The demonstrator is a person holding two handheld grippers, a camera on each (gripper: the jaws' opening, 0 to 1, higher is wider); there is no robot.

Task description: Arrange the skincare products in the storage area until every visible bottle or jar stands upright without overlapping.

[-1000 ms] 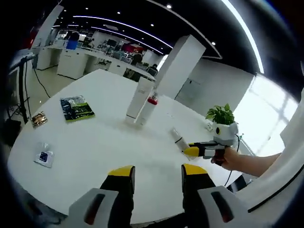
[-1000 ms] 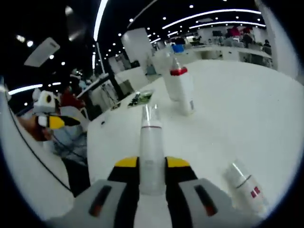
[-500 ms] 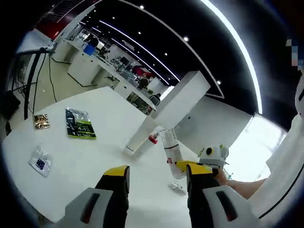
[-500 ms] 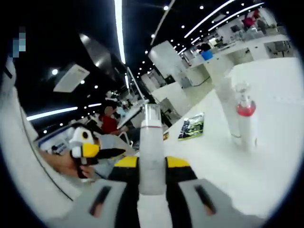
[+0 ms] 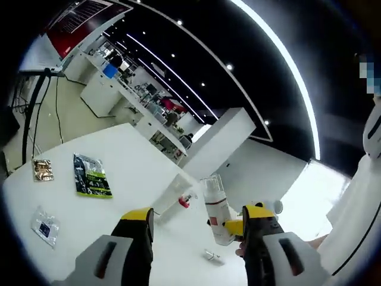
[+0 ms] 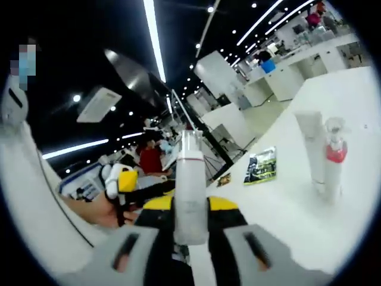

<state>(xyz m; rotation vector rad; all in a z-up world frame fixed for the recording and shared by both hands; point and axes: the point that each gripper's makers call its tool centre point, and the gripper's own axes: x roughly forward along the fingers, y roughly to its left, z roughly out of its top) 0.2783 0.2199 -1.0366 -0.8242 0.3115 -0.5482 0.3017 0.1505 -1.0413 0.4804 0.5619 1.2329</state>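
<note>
Right claw point(image 6: 190, 205) grips a clear-capped white bottle point(image 6: 190, 190), lifted off the counter point(image 6: 297, 220). Left claw point(image 5: 196, 217) gapes wide. Tube point(image 6: 314, 149) and red-collared pump bottle point(image 6: 334, 158) stand upright at 3 o'clock.

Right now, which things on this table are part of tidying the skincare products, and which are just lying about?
Part of the job:
- clear-capped bottle held in the right claw
- tall white tube, standing
- red-collared pump bottle, standing beside it
- small bottle lying on its side

Just lying about:
- green packet
- brown sachet
- clear sachet
</note>
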